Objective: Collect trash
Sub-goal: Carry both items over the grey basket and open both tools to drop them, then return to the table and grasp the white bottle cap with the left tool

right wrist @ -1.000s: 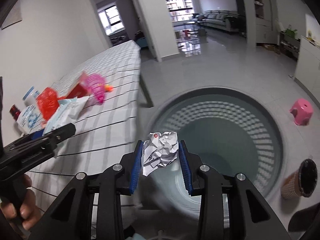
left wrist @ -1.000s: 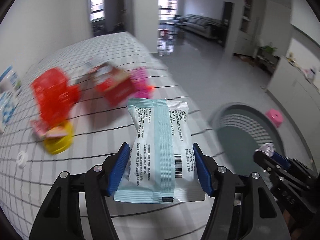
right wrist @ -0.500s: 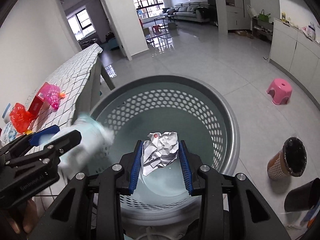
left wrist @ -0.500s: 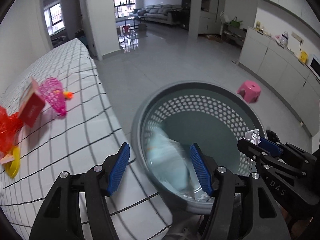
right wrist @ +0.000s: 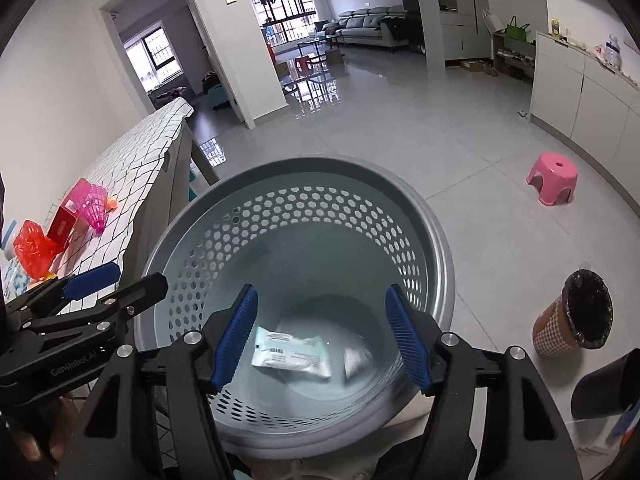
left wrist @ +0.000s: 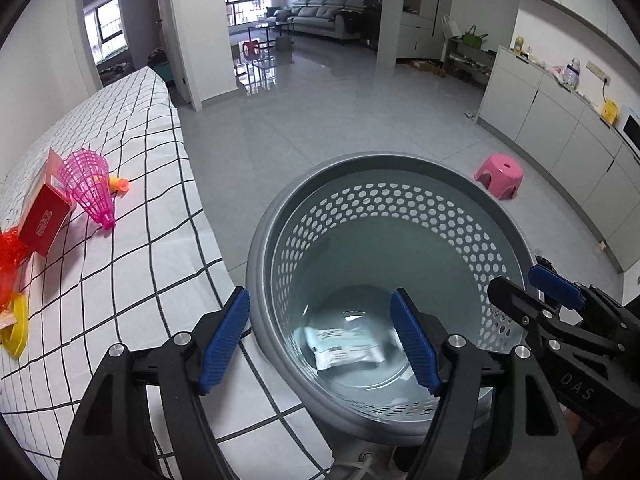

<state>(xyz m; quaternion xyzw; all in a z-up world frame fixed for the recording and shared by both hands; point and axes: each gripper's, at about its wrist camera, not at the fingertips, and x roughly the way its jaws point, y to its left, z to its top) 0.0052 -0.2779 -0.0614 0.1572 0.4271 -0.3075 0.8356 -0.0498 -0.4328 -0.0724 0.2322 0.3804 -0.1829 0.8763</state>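
Black hand-held gripper point(left wrist: 320, 340) – blue ribbed pads, silver screws.

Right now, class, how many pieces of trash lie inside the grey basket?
2. A pale blue packet lies flat on the basket floor, and a blurred white paper wad lies just to the packet's right. More could hide behind the gripper fingers.

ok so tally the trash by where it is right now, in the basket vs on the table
In the grey basket: 2 (pale blue packet, crumpled paper)
On the checked table: 4 that I can make out (pink mesh cone, red box, red plastic bag, yellow piece)
In either pair of tongs: 0
Total: 6
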